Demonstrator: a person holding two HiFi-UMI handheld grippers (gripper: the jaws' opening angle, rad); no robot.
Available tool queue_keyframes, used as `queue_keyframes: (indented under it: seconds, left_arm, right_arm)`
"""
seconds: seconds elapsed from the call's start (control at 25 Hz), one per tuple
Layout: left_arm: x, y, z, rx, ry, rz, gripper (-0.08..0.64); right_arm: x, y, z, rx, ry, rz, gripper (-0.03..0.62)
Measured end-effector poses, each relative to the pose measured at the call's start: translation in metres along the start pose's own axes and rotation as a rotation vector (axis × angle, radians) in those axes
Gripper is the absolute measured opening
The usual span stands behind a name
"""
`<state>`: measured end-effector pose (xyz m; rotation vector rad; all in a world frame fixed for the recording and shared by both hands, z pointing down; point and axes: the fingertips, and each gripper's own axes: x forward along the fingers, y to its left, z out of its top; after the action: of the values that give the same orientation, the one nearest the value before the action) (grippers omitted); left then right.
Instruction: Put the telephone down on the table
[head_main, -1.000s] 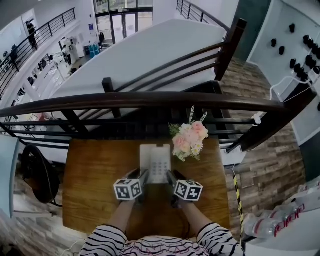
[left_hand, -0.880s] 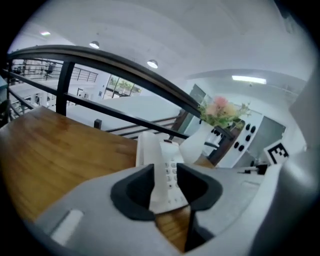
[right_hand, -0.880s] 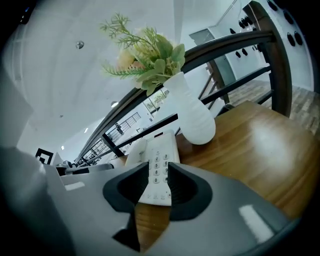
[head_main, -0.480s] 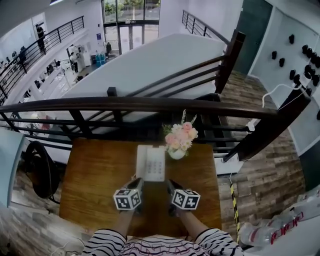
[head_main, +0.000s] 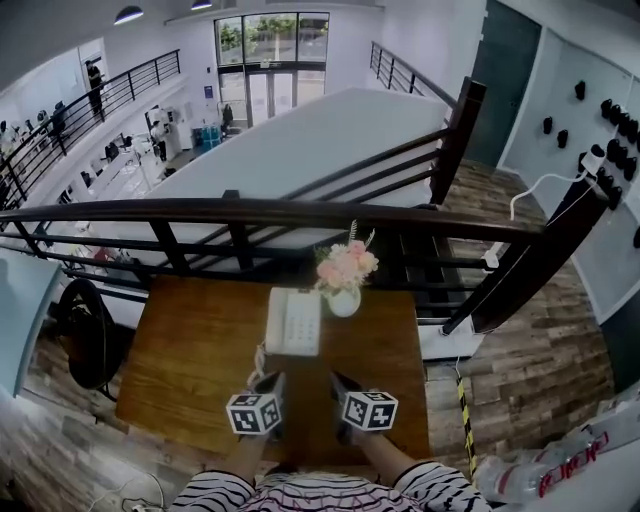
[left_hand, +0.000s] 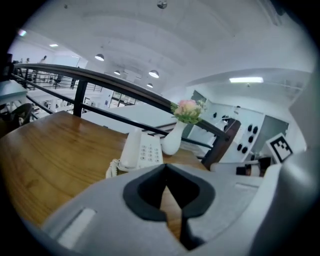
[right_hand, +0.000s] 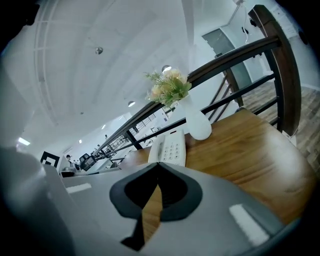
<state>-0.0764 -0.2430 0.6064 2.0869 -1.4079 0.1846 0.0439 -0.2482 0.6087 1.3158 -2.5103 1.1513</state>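
A white telephone (head_main: 293, 321) lies flat on the brown wooden table (head_main: 190, 350), handset on its left side, keypad up, coiled cord at its near left corner. It also shows in the left gripper view as the telephone (left_hand: 140, 150) and in the right gripper view as the telephone (right_hand: 170, 147). My left gripper (head_main: 272, 380) is shut and empty, well short of the phone near the table's front. My right gripper (head_main: 336, 380) is beside it, also shut and empty. Both point toward the phone.
A white vase of pink flowers (head_main: 343, 283) stands just right of the phone's far end. A dark railing (head_main: 300, 215) runs behind the table, with an open drop beyond it. A black chair (head_main: 85, 335) stands left of the table.
Both grippers let go of the telephone, shut, and drew back toward me and up. The phone stays flat on the table by the vase.
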Motion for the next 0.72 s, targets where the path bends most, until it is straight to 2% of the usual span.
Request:
queue_keyframes:
  seconds: [0.24,0.72]
  left_arm:
    - [-0.033,-0.033,-0.025,0.015,-0.024,0.036,0.002]
    - [-0.074,-0.105,-0.079,0.032,-0.045,0.027,0.002]
  right_arm:
    - [-0.047,0.004,-0.019,-0.037,0.014,0.033,0.0]
    - [-0.131,-0.003,-0.05,-0.069,0.015,0.075,0.0]
